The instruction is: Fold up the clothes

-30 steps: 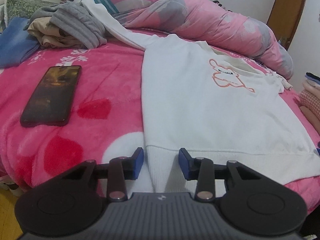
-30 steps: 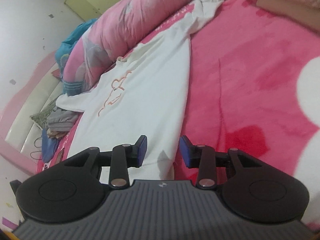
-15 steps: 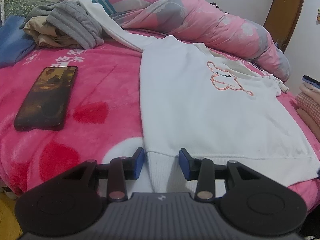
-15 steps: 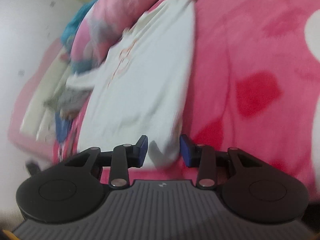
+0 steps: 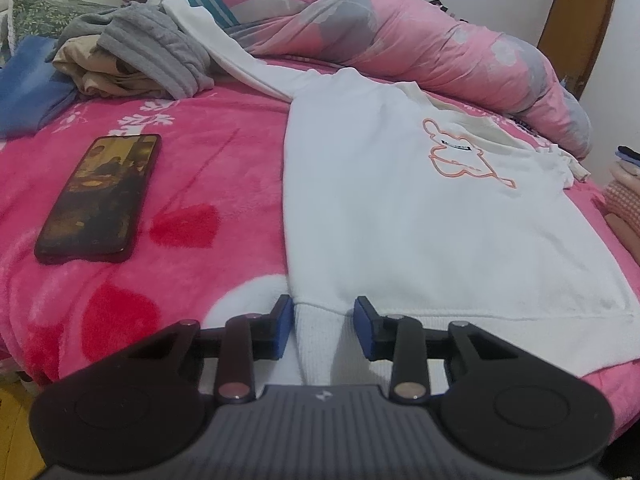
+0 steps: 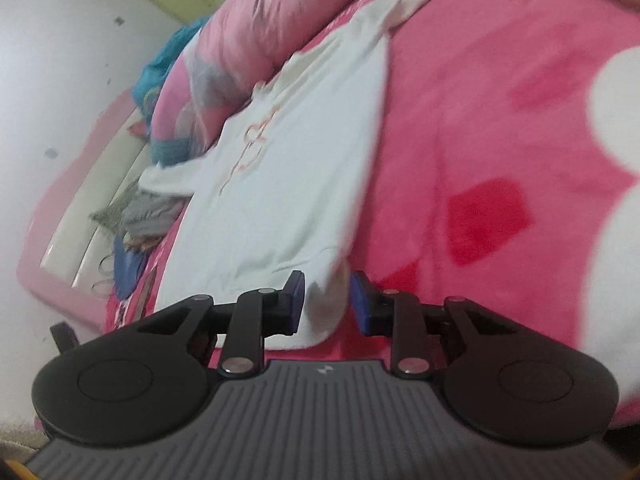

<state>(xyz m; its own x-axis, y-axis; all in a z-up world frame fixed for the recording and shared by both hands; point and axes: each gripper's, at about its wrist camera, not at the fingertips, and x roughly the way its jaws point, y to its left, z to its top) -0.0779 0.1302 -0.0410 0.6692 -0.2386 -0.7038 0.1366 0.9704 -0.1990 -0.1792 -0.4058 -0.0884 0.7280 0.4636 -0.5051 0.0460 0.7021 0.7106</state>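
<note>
White long-sleeved sweatshirt [image 5: 400, 208] with an orange outline print lies flat on the pink plush bed blanket [image 5: 200, 184]. Left gripper [image 5: 324, 326] straddles its ribbed hem corner, jaws closing, pads not yet pressing. Right gripper [image 6: 327, 300] brackets the opposite hem corner, closing, a gap visible.

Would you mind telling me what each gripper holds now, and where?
Nothing is clamped yet. Both the left gripper and right gripper are closing around the white sweatshirt's bottom hem corners.
</note>
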